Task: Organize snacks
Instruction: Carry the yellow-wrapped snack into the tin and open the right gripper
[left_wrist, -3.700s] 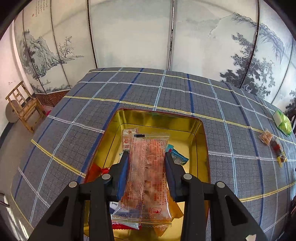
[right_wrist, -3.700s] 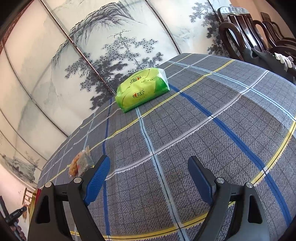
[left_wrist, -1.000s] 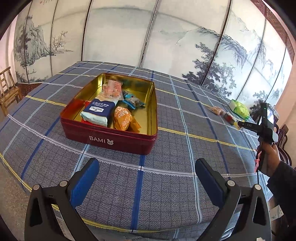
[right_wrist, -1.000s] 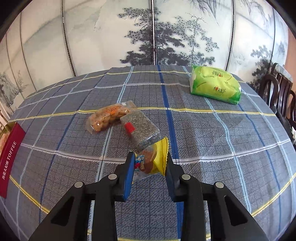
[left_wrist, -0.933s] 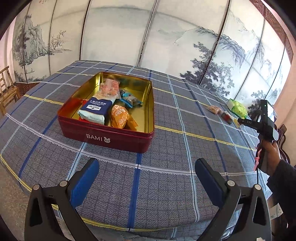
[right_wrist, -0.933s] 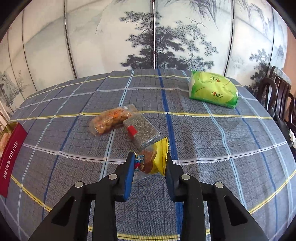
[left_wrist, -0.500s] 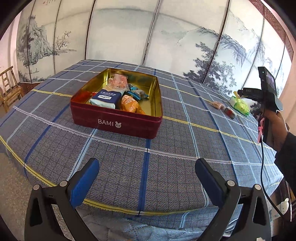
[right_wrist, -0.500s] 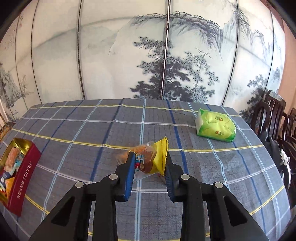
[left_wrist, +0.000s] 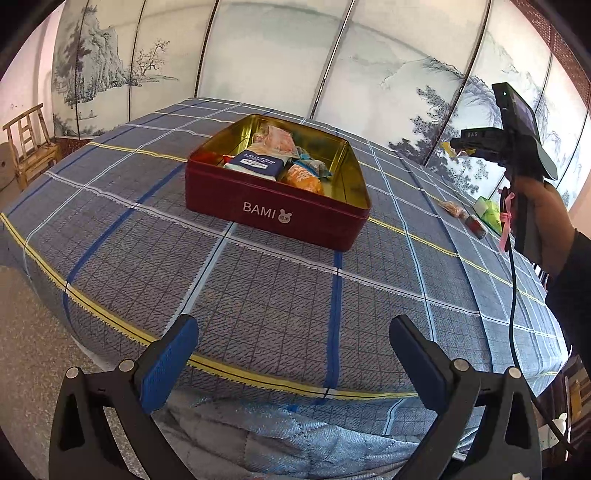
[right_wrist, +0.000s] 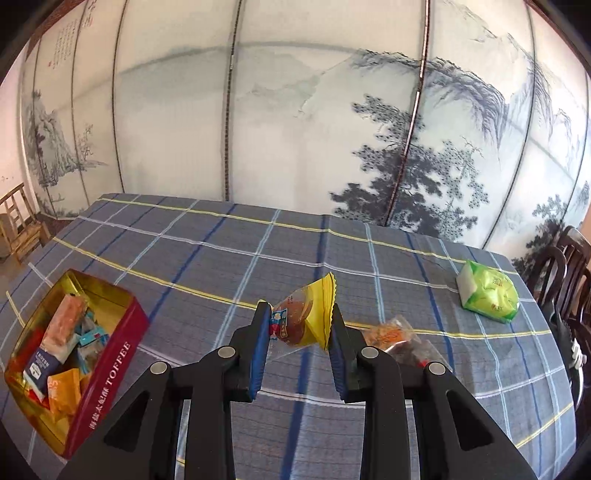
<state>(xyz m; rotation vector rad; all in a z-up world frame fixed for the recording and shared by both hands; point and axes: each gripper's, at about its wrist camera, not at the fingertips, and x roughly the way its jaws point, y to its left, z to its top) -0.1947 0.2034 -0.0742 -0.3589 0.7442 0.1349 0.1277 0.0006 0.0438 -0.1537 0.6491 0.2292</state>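
The right gripper (right_wrist: 300, 325) is raised above the counter (right_wrist: 221, 258), its blue-padded fingers (right_wrist: 260, 343) closed on a yellow-edged snack packet (right_wrist: 306, 317) that stands between them, clear of the plaid cloth. Behind and just right of the gripper, two small clear packets (right_wrist: 395, 334) lie on the cloth, touching or overlapping one another, and a green packet (right_wrist: 487, 295) lies well apart near the counter's far right edge. The red tin (right_wrist: 107, 373), gold inside and lettered TOFFEE on its side wall, sits at the left of this view and holds several wrapped snacks, among them an orange packet (right_wrist: 64, 387) and a white-and-blue packet (right_wrist: 42, 363). In the left wrist view the left gripper (left_wrist: 293, 354) hovers at the counter's near edge with its fingers (left_wrist: 168, 365) spread wide and nothing between them; the tin (left_wrist: 273, 210), here showing BAMI on its wall, stands beyond on the cloth. At the right of that view a hand (left_wrist: 543, 206) holds the right gripper's handle aloft. Painted screen panels (right_wrist: 295, 129) stand behind the counter.
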